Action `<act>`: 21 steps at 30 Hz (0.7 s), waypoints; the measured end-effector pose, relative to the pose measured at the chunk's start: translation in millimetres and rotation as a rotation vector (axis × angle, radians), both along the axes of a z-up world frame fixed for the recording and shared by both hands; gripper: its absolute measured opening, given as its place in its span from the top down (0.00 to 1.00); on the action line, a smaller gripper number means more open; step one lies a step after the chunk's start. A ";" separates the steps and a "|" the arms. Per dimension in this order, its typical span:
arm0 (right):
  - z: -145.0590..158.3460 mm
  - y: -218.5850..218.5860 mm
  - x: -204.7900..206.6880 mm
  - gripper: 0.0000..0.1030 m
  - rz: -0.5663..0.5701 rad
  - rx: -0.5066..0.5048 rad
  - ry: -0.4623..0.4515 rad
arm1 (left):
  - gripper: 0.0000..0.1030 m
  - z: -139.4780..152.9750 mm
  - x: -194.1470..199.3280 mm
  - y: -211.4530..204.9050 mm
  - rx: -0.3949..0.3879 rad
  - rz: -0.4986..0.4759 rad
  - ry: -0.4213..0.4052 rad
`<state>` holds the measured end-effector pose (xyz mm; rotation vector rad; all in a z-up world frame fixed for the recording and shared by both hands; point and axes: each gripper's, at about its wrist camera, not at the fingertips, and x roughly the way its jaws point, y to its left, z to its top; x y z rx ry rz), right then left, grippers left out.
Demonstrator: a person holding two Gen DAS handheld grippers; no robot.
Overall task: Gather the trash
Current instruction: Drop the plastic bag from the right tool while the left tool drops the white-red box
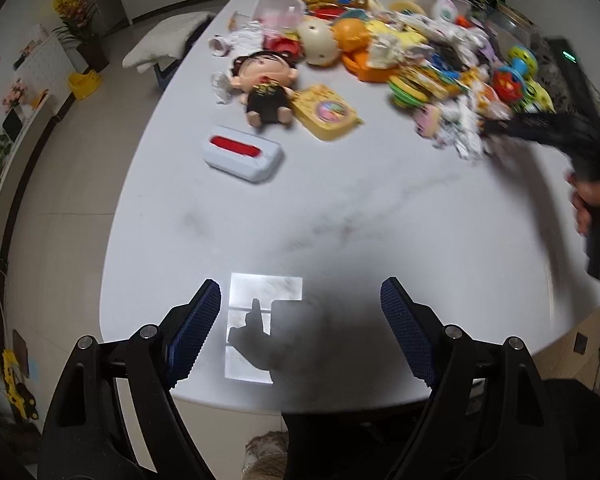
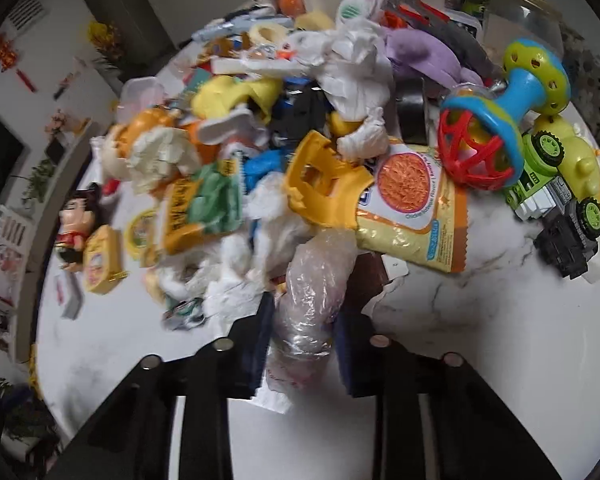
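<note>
A heap of toys and trash lies on a white marble table (image 1: 340,208). In the right wrist view my right gripper (image 2: 302,332) is shut on a crumpled clear plastic bag (image 2: 314,292) at the near edge of the heap, beside white crumpled tissues (image 2: 236,280) and a yellow snack packet (image 2: 412,216). In the left wrist view my left gripper (image 1: 300,332) is open and empty above the bare near part of the table. The right gripper (image 1: 540,132) shows there blurred at the far right, at the heap's edge by crumpled paper (image 1: 464,136).
A doll (image 1: 266,84), a white box with a red strip (image 1: 242,158) and a yellow toy (image 1: 328,110) lie left of the heap. A rattle (image 2: 500,120) and a green toy truck (image 2: 556,200) sit right of the bag. A cardboard box (image 1: 580,340) stands beside the table.
</note>
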<state>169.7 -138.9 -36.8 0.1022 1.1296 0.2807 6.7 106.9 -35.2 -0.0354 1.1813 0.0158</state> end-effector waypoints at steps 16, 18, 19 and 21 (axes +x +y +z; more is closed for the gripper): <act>36.5 -31.6 -103.4 0.73 -0.054 0.040 -0.013 | 0.18 -52.8 115.0 43.9 0.025 -0.020 -0.113; 33.4 -32.5 -107.2 0.73 -0.064 0.040 -0.004 | 0.28 -51.3 112.7 43.5 0.023 -0.029 -0.133; 32.4 -32.9 -107.4 0.73 -0.068 0.042 -0.001 | 0.31 -50.4 111.1 42.5 0.023 -0.033 -0.137; 32.3 -32.6 -109.4 0.72 -0.064 0.048 0.001 | 0.31 -48.7 100.9 33.2 0.016 -0.056 -0.137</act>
